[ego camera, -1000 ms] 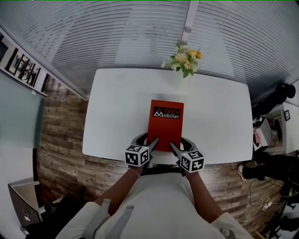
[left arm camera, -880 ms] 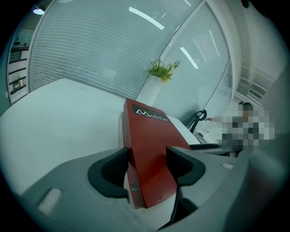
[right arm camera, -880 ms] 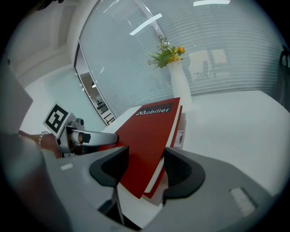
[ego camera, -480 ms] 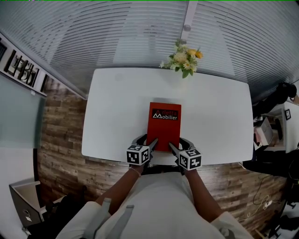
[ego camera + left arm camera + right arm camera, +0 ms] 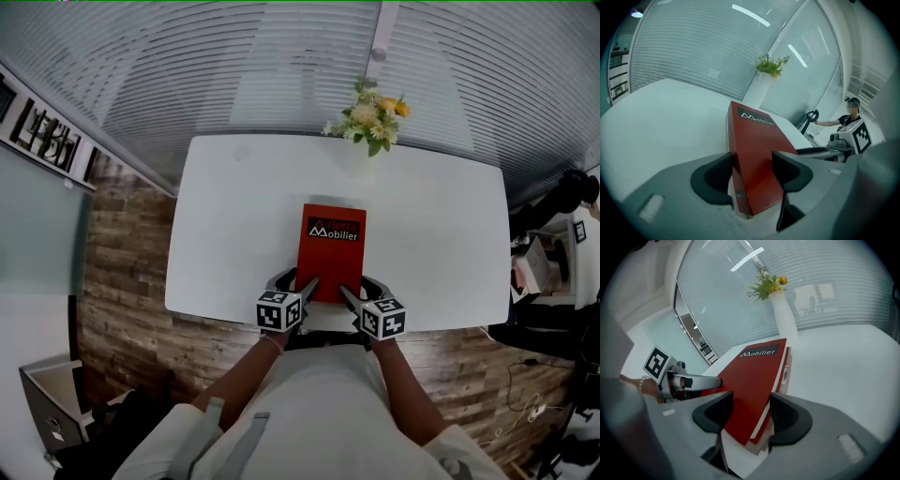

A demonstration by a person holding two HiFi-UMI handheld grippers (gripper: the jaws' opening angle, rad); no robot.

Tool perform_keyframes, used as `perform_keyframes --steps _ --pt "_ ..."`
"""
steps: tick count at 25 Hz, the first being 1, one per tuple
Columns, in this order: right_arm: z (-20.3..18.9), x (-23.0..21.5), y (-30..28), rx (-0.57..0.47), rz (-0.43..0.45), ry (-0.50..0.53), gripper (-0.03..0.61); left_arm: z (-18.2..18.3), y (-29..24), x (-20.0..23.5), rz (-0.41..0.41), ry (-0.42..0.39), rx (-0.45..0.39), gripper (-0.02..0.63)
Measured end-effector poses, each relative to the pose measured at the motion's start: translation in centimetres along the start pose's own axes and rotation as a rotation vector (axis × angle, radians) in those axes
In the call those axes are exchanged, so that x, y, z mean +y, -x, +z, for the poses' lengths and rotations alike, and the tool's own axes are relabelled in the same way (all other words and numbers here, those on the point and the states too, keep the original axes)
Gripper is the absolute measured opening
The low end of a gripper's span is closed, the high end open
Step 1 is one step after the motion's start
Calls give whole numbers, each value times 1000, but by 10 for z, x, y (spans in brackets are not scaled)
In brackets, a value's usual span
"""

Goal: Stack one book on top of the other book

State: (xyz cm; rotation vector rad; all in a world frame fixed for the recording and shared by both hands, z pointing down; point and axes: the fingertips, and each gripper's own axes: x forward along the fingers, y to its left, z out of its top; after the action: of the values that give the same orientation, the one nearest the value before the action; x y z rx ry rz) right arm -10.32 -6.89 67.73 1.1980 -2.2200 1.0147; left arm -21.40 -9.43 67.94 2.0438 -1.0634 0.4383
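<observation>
Red book (image 5: 333, 253) sits at the near middle of the white table (image 5: 234, 216), and the right gripper view shows it lying on top of the other book (image 5: 785, 374), whose pale edge peeks out on the right. The left gripper (image 5: 295, 281) is at the lower-left corner, jaws apart and straddling that corner. One pad looks to be just against the spine, though contact is hard to judge. The right gripper (image 5: 364, 284) mirrors it at the lower-right corner, jaws spread wide around the stack's edge. Against a second ago, hardly anything differs: the book is in the same spot and both grippers are at the same corners.
</observation>
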Motion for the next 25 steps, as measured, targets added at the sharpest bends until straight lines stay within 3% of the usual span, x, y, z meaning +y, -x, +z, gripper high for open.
perform_keyframes --steps 6,14,25 --pt "2 -1 2 0 -34 38 245 3 1 1 -4 -26 9 275" --pt "24 -3 27 -73 -103 108 225 21 25 0 14 -33 -57 268" --pt "76 10 72 -231 -138 237 135 75 70 -29 -2 -127 -224 154"
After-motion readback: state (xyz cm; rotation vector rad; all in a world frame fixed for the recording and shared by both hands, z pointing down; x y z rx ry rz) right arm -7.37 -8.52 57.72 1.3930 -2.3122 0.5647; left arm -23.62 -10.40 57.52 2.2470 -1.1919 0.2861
